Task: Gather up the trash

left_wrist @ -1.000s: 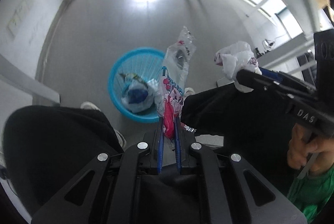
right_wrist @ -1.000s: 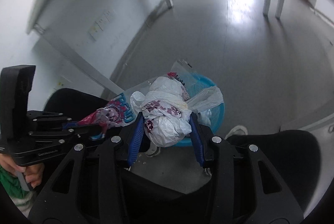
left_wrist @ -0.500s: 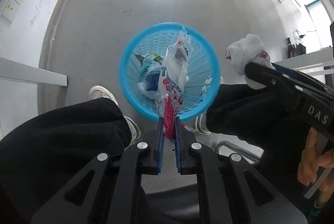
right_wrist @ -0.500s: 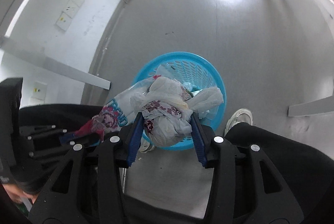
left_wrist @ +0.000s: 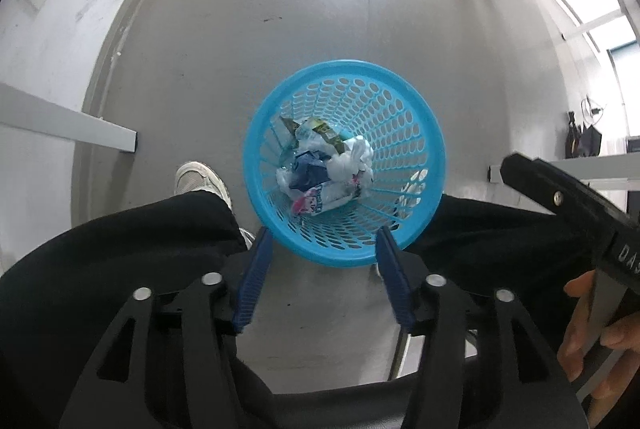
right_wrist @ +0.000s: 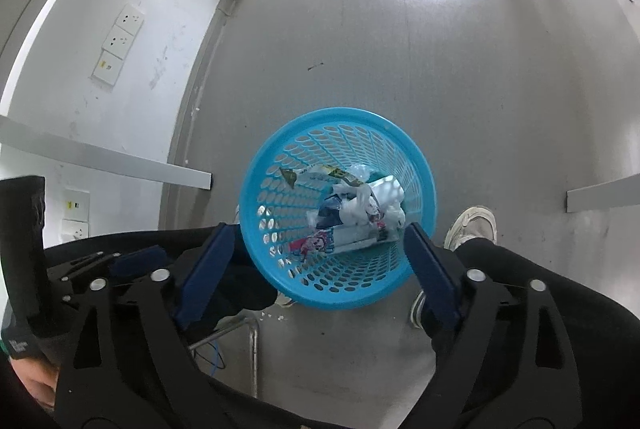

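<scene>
A: Both bundles have left the jaws since half a second ago; the pink-printed plastic wrapper that the left gripper pinched now lies inside the round blue perforated plastic basket, and so does the crumpled white plastic bag that the right gripper carried.

B: How do the jaws stand?

A: Spread wide on both tools, blue pads apart and holding nothing. From the left wrist, the basket's near rim sits between and just ahead of the pads; whether they touch it I cannot tell.

B: And the right one?

A: Same picture: its fingers flank the basket's near wall, the opening straight ahead of them.

B: What does the trash look like?

A: A loose heap at the bottom: white crumpled plastic, a dark blue scrap, a wrapper with a green and yellow edge, the pink-printed one nearest the tool.

B: Anything around?

A: Grey floor, a white sneaker left of the left gripper, another shoe right of the right one, black trouser legs on either side.
</scene>
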### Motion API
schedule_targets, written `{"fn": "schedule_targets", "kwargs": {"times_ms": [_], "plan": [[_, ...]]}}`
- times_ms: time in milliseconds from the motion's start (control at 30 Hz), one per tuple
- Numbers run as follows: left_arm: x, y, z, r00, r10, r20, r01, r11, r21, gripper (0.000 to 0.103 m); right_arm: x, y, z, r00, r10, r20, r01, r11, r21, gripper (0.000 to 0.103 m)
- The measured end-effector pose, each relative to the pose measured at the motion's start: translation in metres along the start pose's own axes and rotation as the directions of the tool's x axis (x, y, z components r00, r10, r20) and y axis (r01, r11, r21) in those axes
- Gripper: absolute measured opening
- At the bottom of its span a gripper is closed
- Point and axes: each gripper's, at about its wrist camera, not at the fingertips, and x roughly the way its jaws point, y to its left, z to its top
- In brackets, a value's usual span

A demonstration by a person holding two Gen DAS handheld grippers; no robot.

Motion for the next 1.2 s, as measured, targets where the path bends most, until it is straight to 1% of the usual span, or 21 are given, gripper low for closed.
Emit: {"fn": "schedule_targets", "kwargs": {"times_ms": [67, 100, 167, 200, 267, 400, 467, 567, 633, 700, 800, 1000, 1200], "plan": [[-0.011, -0.001, -0.005, 0.999, -0.017, 0.035, 0.016, 1.000, 0.012, 0.071, -0.008, 0.004, -0.005, 0.999, -0.033, 0.015, 0.033, 0.999, -0.027, 0.092], [-0.019, -0.002, -0.008, 0.998, -0.021, 0.063, 0.018, 0.999, 0.037, 0.074, -0.012, 0.005, -0.007, 0.999, -0.044, 0.024, 0.044, 0.998, -0.039, 0.092], [-0.025, 0.000, -0.010, 0.995, -0.011, 0.097, 0.004, 0.998, 0.069, 0.088, -0.020, 0.009, -0.013, 0.997, -0.062, 0.035, 0.064, 0.996, -0.064, 0.094], [-0.029, 0.001, -0.012, 0.994, -0.011, 0.110, 0.002, 0.997, 0.075, 0.090, -0.025, 0.009, -0.015, 0.997, -0.065, 0.040, 0.068, 0.995, -0.072, 0.094], [-0.033, 0.004, -0.015, 0.993, -0.030, 0.118, 0.021, 0.997, 0.081, 0.096, -0.035, 0.010, -0.021, 0.996, -0.071, 0.053, 0.075, 0.994, -0.081, 0.094], [-0.043, 0.006, -0.022, 0.987, -0.051, 0.156, 0.035, 0.994, 0.099, 0.097, -0.051, 0.008, -0.032, 0.995, -0.078, 0.069, 0.084, 0.992, -0.089, 0.094], [-0.042, 0.005, -0.023, 0.989, -0.041, 0.144, 0.024, 0.993, 0.118, 0.097, -0.057, 0.010, -0.037, 0.995, -0.072, 0.076, 0.080, 0.991, -0.104, 0.094], [-0.043, 0.000, -0.025, 0.987, -0.053, 0.151, 0.031, 0.989, 0.142, 0.097, -0.064, 0.014, -0.043, 0.994, -0.068, 0.083, 0.078, 0.989, -0.123, 0.094], [-0.044, -0.002, -0.025, 0.987, -0.044, 0.152, 0.021, 0.989, 0.149, 0.097, -0.066, 0.015, -0.046, 0.994, -0.066, 0.085, 0.077, 0.989, -0.127, 0.094], [-0.042, -0.002, -0.025, 0.990, -0.034, 0.140, 0.013, 0.989, 0.149, 0.097, -0.067, 0.014, -0.047, 0.994, -0.067, 0.087, 0.078, 0.989, -0.127, 0.094], [-0.043, 0.001, -0.024, 0.988, -0.036, 0.148, 0.016, 0.991, 0.136, 0.097, -0.066, 0.014, -0.048, 0.995, -0.063, 0.083, 0.073, 0.990, -0.124, 0.094], [-0.041, 0.007, -0.021, 0.989, -0.065, 0.136, 0.050, 0.993, 0.110, 0.097, -0.067, 0.015, -0.049, 0.996, -0.055, 0.067, 0.063, 0.989, -0.133, 0.094], [-0.039, 0.005, -0.021, 0.988, -0.081, 0.133, 0.066, 0.991, 0.113, 0.097, -0.064, 0.015, -0.048, 0.998, -0.034, 0.047, 0.040, 0.991, -0.128, 0.094]]}}
